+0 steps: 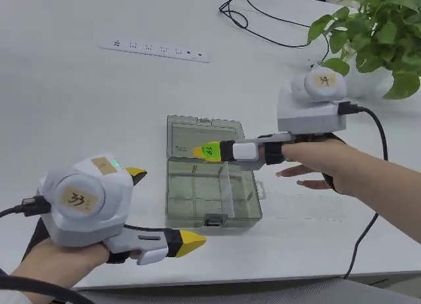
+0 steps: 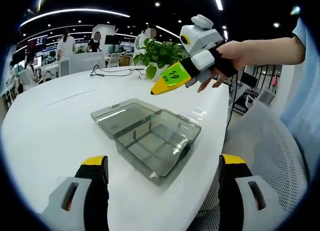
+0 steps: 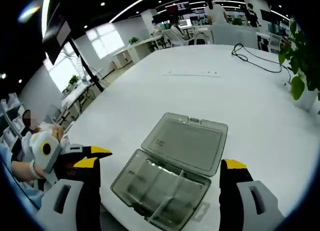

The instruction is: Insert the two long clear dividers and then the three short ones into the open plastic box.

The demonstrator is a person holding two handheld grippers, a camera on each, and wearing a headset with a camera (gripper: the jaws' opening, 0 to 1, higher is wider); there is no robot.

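The left gripper [image 2: 163, 160] hovers nearest, at the front left corner of the box [image 1: 197, 220], its fingers spread wide and holding nothing. The box sits open on the white surface [image 1: 79, 113], its lid [image 1: 204, 136] lying flat behind it. At least 1 long clear divider [image 1: 223, 189] stands inside with cross pieces beside it, though I cannot count them. I judge the task to be well along, with another piece to fetch or the last ones to check.

The right gripper [image 3: 161, 162] hangs over the box's back edge, its fingers also apart and empty. Faint glints on the surface right of the box may be loose dividers, but I cannot tell. If so, the next move needs a fine pinch on a thin edge, then alignment with the wall slots.

Farther off lie a power strip [image 1: 154, 50], a black cable [image 1: 263, 14] and a plant [image 1: 378, 27], all well clear.
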